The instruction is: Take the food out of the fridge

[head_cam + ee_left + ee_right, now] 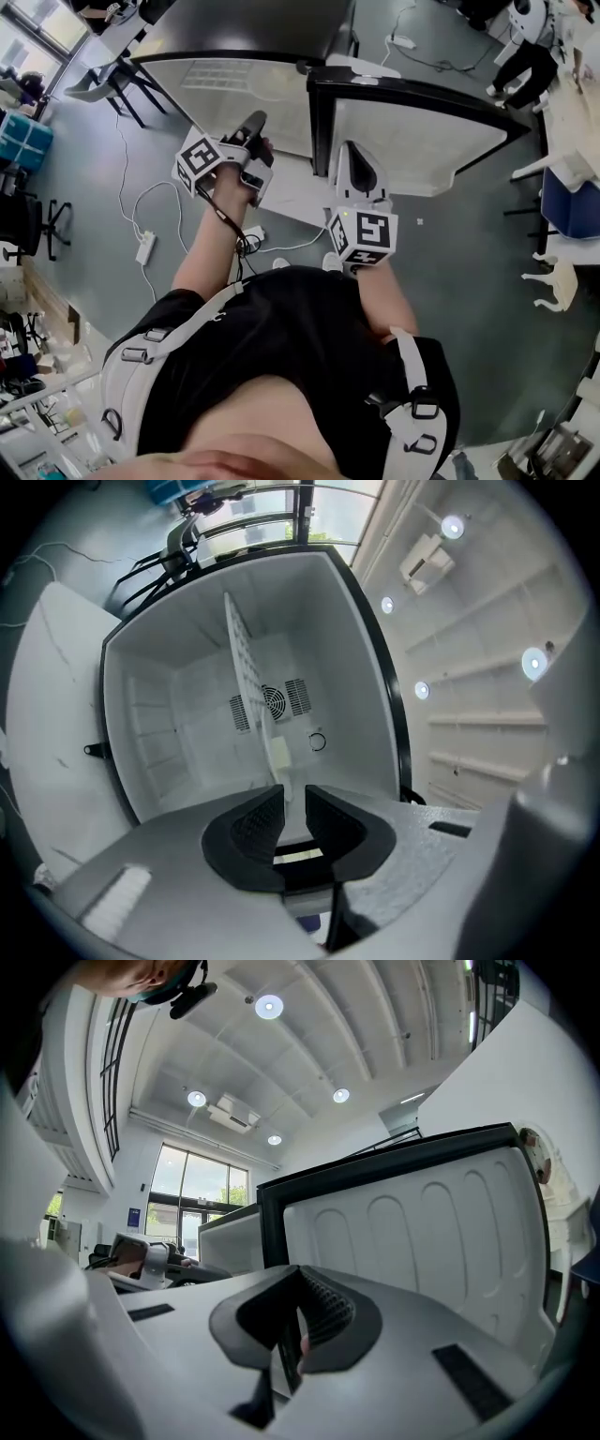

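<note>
The fridge (pixel 239 89) stands with its door (pixel 422 141) swung open to the right. My left gripper (pixel 253 124) is held before the open compartment, rolled onto its side. Its jaws (pixel 293 803) are open by a narrow gap, with nothing between them. In the left gripper view the white compartment (pixel 178 714) shows a wire shelf (pixel 246 658) and a fan vent (pixel 274 703), and I see no food there. My right gripper (pixel 360 155) is close to the door's inner face. Its jaws (pixel 298 1321) are shut and hold nothing, with the door's moulded liner (pixel 422 1232) beyond them.
Cables and a power strip (pixel 145 248) lie on the floor at the left. A chair (pixel 112 80) stands at the far left of the fridge. A blue bin (pixel 567 202) and white tables are at the right, where another person (pixel 525 66) stands.
</note>
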A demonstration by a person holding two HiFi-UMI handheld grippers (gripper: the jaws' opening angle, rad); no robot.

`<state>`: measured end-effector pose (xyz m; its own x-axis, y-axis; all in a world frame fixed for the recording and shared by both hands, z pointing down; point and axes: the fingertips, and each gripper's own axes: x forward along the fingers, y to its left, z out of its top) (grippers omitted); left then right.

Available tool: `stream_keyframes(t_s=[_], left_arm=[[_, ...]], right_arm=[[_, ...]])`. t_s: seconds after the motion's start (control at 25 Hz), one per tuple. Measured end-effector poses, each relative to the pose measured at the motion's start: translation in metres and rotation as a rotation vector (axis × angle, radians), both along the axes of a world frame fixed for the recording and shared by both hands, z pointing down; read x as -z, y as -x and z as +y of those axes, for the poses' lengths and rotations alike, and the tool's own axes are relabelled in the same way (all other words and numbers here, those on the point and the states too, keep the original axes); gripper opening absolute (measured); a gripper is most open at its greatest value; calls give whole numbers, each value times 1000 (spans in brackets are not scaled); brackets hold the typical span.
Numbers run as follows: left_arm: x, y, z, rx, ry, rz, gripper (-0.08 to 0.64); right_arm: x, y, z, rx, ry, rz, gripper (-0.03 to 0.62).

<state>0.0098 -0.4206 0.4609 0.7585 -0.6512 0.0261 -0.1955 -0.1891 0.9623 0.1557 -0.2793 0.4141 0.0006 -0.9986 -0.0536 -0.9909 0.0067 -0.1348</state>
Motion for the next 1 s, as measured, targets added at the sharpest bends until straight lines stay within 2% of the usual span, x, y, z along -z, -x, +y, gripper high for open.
stream_keyframes(t_s=[0.48,1.0], left_arm=[[-23,-14,-51,51,67,-41,117],[-39,-23,-76,82,144,-47,117]], right_arm=[[-6,-14,11,-64,24,10,8],[-4,-28,13,-104,34,26,8]])
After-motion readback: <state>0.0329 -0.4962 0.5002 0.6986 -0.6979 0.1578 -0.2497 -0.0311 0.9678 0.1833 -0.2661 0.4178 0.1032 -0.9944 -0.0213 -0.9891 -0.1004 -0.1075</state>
